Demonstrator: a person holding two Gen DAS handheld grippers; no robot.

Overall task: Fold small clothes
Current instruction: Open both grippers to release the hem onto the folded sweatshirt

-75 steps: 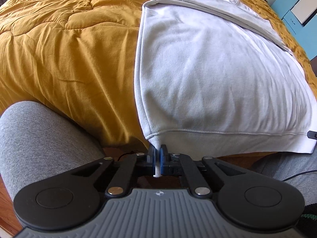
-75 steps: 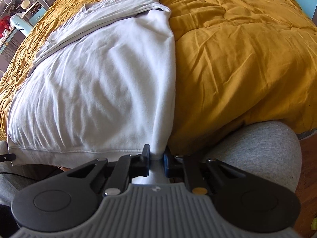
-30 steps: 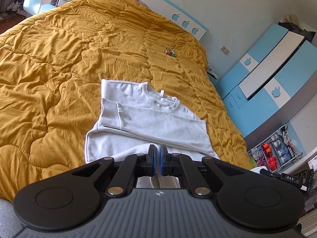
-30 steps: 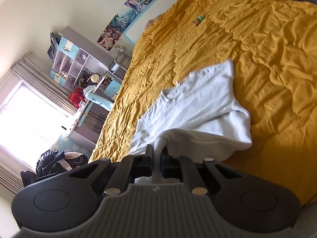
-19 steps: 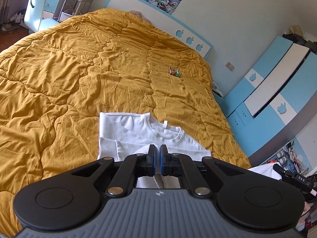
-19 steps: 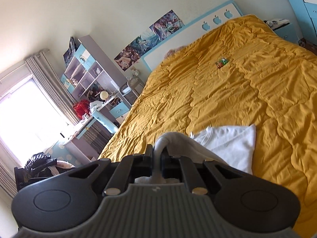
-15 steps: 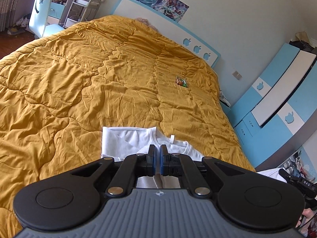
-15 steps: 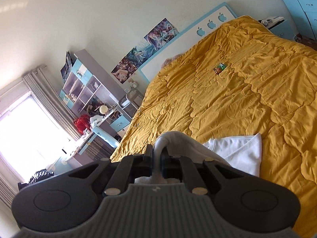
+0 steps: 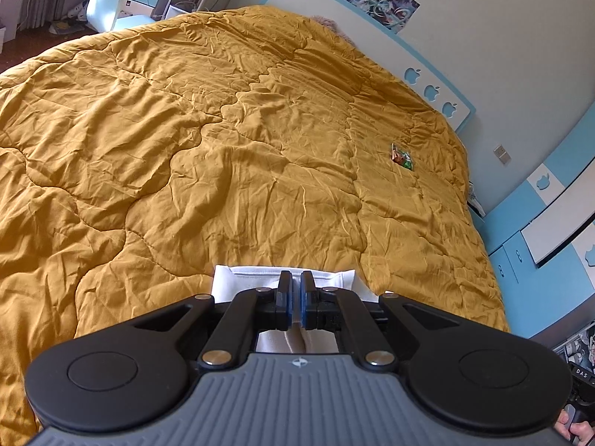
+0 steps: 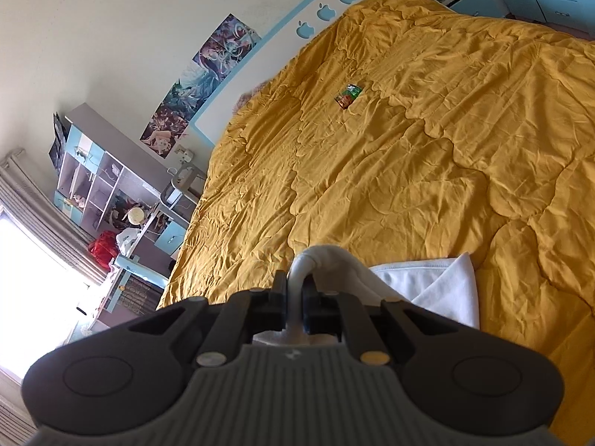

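Up close, the left gripper [image 9: 296, 297] had its blue-padded jaws pressed nearly together on a thin fold of the white sweatshirt [image 9: 336, 278], whose flat white edge peeked out just beyond the fingers and lay on the mustard quilt [image 9: 186, 148]. From that side the garment showed only as a narrow strip, squared off at its left corner, with a little more cloth visible underneath the linkage.

Over on the right wrist view, more of the cloth came through: the right gripper [image 10: 294, 299] was clamped on a bunched loop of the sweatshirt [image 10: 427, 282] that arched up over the fingertips, and a white panel spread out to the right of it, ending in a pointed corner on the quilt [image 10: 446, 130].

Both views caught a small red-and-green packet [image 9: 401, 156] lying well up the bed, far from the garment. Behind it stood a white headboard [image 9: 372, 37] with blue trim and apple cut-outs, and posters [image 10: 200, 78] hung on the wall above. Only the left view showed the blue and white wardrobe [image 9: 539, 230]; only the right view showed the shelving unit [image 10: 93, 174], a desk beneath it and a bright curtained window [image 10: 26, 252].
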